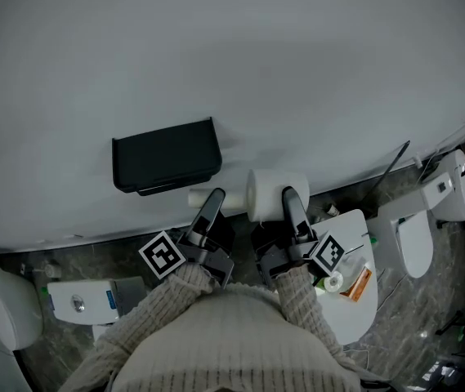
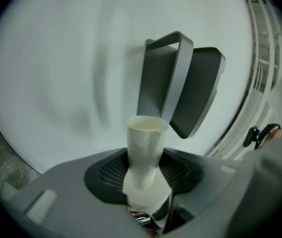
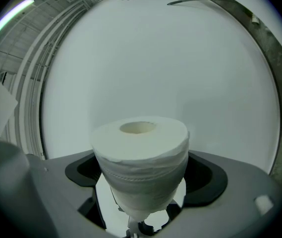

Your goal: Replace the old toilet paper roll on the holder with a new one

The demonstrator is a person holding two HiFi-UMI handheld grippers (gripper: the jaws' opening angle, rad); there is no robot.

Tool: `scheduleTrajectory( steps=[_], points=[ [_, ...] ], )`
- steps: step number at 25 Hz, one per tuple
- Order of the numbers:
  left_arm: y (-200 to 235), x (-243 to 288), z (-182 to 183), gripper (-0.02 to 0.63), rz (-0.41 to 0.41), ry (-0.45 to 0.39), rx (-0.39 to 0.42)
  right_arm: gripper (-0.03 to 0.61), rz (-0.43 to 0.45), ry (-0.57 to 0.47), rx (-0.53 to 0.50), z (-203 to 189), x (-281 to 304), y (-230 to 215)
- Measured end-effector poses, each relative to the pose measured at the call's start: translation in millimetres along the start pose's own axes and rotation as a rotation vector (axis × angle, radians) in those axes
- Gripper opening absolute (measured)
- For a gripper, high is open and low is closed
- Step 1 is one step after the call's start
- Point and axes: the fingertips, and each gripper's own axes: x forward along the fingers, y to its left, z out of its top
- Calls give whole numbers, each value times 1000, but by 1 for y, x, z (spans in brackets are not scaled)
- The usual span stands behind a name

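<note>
1. The left gripper point(image 1: 214, 201) pinches an empty cardboard tube point(image 2: 145, 155), held just right of the black wall holder point(image 1: 165, 155).
2. The right gripper point(image 1: 291, 198) clamps a full toilet paper roll point(image 3: 141, 157), held just right of the tube and near the white wall point(image 1: 314, 64).

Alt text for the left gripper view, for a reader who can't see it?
The left gripper grips an empty cardboard tube between its jaws, with a scrap of white paper clinging to the tube's lower end. Behind it, a dark grey holder hangs on a white wall.
</note>
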Motion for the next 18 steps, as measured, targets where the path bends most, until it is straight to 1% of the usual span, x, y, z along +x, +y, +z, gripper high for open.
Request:
scheduleTrajectory(
  steps=[5,12,18],
  points=[
    [-9,-17,-7,179,16,-43,34,492,30,35,14,-2,-3,8],
    [-8,-37,18,179,27,-109,39,492,41,92,18,-23,21,6],
    [-12,-47,25,179,27,-156,62,492,54,125,28,-29,31,10]
  ],
)
